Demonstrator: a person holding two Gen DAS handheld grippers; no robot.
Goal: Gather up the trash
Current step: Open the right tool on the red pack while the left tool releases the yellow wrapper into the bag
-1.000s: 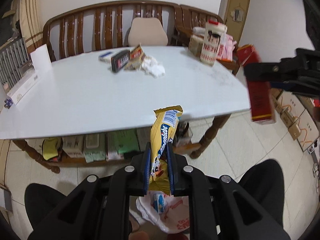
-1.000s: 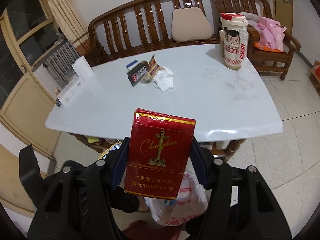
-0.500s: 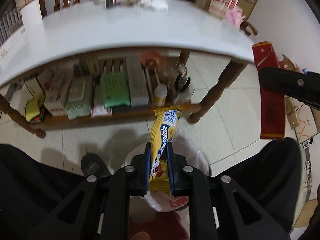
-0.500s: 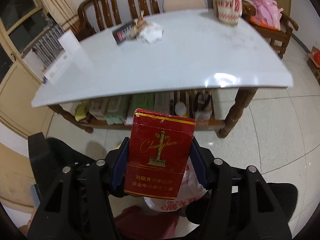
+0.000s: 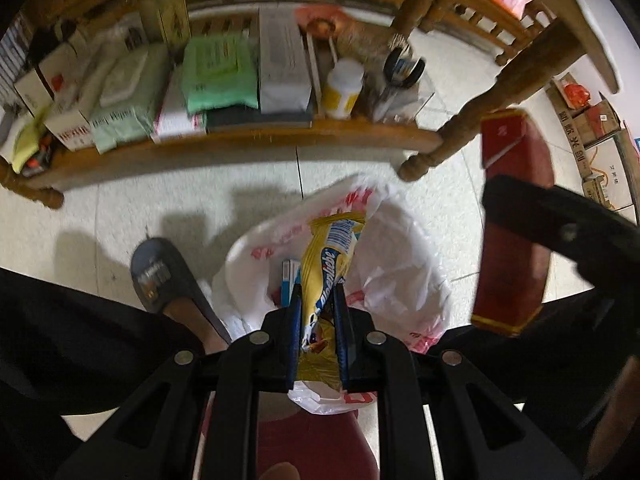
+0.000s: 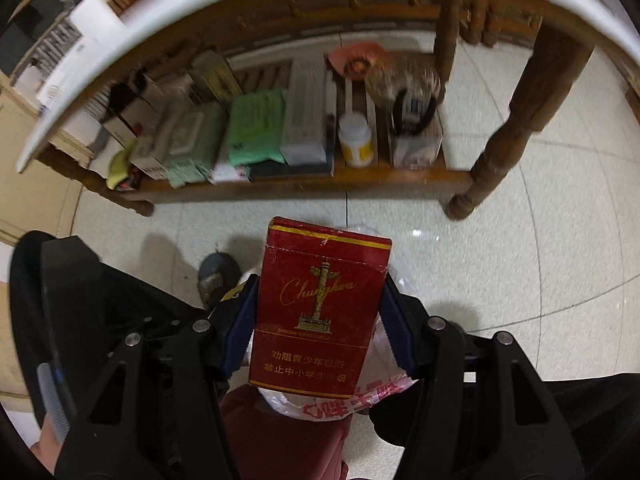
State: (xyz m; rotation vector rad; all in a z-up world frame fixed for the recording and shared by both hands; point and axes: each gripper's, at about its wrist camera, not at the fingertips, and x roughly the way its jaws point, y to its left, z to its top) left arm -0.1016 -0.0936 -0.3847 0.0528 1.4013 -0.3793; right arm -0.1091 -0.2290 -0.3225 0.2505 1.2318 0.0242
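Note:
My left gripper (image 5: 316, 300) is shut on a yellow snack wrapper (image 5: 326, 264) that sticks out over the open mouth of a white plastic bag (image 5: 400, 280) with red print, lying on the floor. A small blue-and-white pack (image 5: 289, 280) lies inside the bag. My right gripper (image 6: 318, 300) is shut on a red cigarette pack (image 6: 320, 308), held upright above the same bag (image 6: 344, 402). In the left wrist view that red pack (image 5: 514, 236) and the right gripper's black body hang just right of the bag.
A wooden shelf (image 5: 280, 140) under the white table (image 6: 72, 80) holds tissue packs, boxes and a white bottle (image 5: 342, 88). A table leg (image 5: 472, 136) stands right of the bag. A person's slippered foot (image 5: 168, 280) and dark trouser legs flank the bag on tiled floor.
Both grippers have dropped from table height down to the floor and tilted downward. The tabletop has left view and the bag's mouth now lies under both held items.

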